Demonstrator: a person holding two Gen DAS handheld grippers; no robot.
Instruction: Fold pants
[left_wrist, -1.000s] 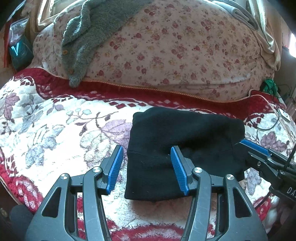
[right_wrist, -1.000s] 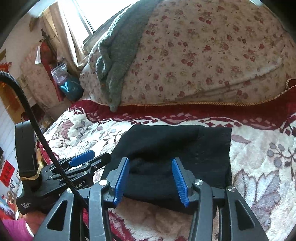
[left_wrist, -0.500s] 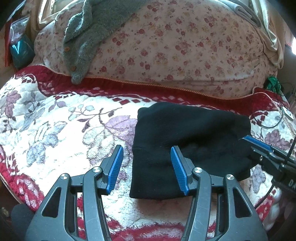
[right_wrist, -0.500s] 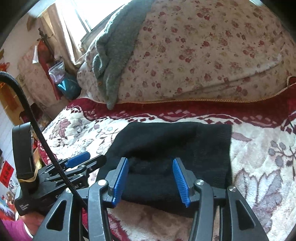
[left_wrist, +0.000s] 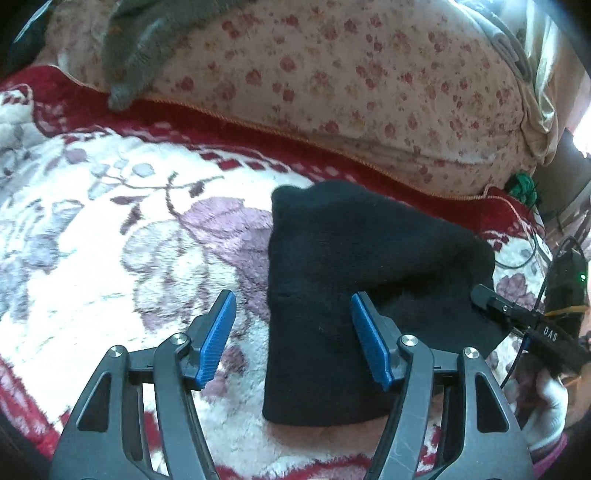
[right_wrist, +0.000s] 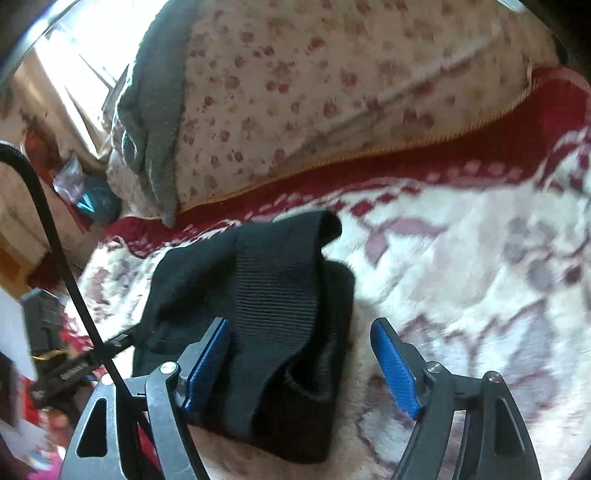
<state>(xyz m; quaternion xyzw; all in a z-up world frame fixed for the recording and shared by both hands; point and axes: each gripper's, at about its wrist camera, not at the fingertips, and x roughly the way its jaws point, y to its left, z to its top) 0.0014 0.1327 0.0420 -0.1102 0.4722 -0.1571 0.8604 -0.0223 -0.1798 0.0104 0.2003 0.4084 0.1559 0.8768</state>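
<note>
On a bed spread with a flowered blanket (left_wrist: 110, 229), the black pants (left_wrist: 354, 280) lie already folded into a small thick bundle at the centre, toward 3 o'clock in the left view. Both the left gripper (left_wrist: 293, 338) and the right gripper (right_wrist: 301, 363) are spread wide, holding nothing; the right one has a raised flap of cloth between its jaws, so one last fold or tidying probably remains.

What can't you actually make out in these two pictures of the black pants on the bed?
- Right wrist view: near edge of the folded black knit pants, hidden behind the right claw.
- Right wrist view: white floral plush blanket, motion-blurred.
- Left wrist view: grey fuzzy garment, cut off by the top edge.
</note>
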